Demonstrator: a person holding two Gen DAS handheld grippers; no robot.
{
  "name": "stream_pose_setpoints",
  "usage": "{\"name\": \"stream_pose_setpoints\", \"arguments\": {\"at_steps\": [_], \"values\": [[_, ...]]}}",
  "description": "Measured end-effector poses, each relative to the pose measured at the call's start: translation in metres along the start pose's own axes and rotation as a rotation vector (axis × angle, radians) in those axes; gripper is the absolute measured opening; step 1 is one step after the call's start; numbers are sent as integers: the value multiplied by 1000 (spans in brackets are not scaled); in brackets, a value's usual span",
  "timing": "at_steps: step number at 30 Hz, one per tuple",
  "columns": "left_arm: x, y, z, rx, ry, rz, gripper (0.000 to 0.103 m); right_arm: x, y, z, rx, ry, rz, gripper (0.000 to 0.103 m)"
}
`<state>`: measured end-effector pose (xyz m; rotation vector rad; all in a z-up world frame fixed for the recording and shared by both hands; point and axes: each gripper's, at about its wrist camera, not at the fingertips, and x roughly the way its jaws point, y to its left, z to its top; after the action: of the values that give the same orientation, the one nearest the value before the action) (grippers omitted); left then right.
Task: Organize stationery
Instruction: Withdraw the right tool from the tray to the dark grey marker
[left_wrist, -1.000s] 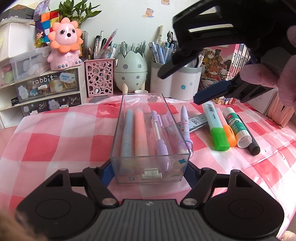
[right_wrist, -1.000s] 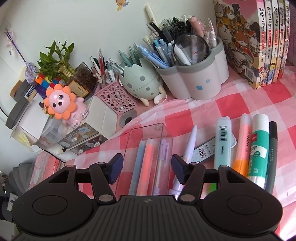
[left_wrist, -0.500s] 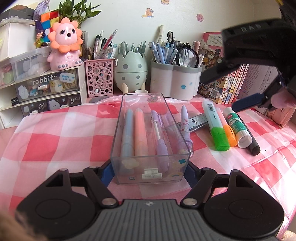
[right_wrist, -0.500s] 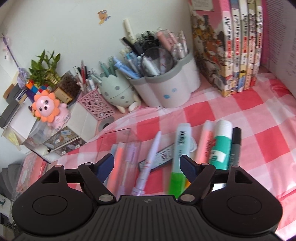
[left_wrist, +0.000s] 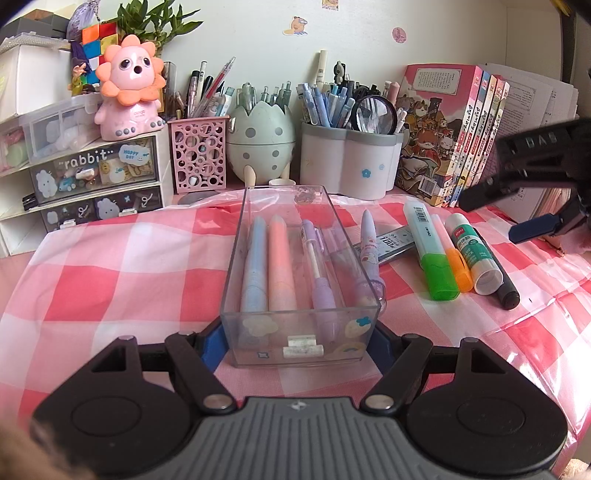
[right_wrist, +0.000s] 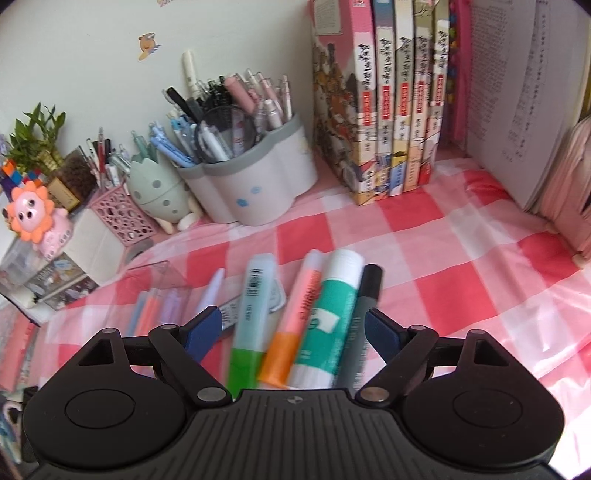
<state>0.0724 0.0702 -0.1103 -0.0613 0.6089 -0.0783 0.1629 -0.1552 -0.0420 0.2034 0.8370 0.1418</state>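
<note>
My left gripper is shut on the near end of a clear plastic box, its blue pads pressing both side walls. Inside lie a blue pen, a peach pen and a purple mechanical pencil. A lilac pen and a lead case lie just right of the box. My right gripper hovers with jaws opening above a green highlighter, orange highlighter, glue stick and black marker. Its pads touch none of them.
Along the back wall stand a white pen cup, an egg-shaped holder, a pink holder, small drawers with a pink lion toy, and books at the right. A pink checked cloth covers the table.
My right gripper has swung right, from over the box to over the highlighters and glue stick, and its jaws have widened. The left gripper and box have stayed put.
</note>
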Motion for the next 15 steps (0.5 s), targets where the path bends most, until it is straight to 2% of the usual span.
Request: {"name": "stream_pose_setpoints", "arguments": {"at_steps": [5,15], "values": [[0,0,0,-1,0,-1,49,-2,-13,-9,-113,-2,-68,83],[0,0,0,1,0,0,49,-2,-9,-33,-367,93,-41,85]]}}
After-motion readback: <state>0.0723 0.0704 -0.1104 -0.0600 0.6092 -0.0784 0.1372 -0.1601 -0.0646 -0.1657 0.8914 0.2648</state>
